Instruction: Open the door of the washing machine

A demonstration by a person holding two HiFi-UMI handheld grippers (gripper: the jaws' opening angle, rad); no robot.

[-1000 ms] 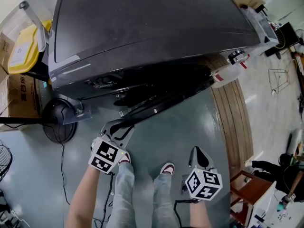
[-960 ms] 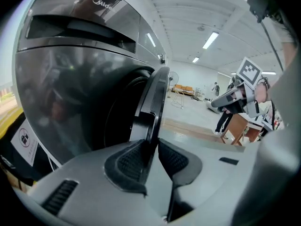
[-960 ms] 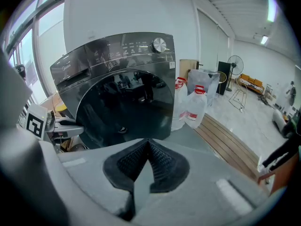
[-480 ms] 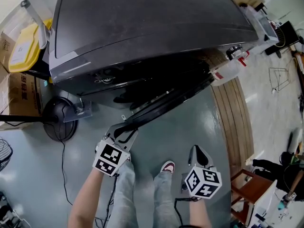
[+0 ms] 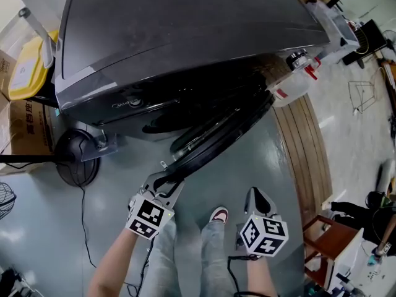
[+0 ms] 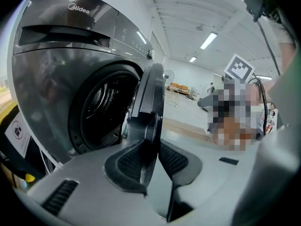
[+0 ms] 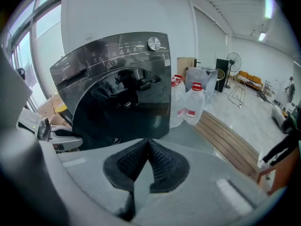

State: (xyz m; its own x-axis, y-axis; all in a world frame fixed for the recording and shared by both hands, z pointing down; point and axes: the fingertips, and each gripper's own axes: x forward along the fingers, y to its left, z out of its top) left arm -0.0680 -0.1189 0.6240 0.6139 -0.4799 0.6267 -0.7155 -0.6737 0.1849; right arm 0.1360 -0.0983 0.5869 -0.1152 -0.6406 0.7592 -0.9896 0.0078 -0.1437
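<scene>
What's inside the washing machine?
A dark metal drum shows past the part-open door. The door and shadow hide most of it, so laundry can't be ruled out.

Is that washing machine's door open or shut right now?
Partly open: the dark round door stands swung out from the dark grey washing machine, baring the drum; the left gripper clamps its edge.
</scene>
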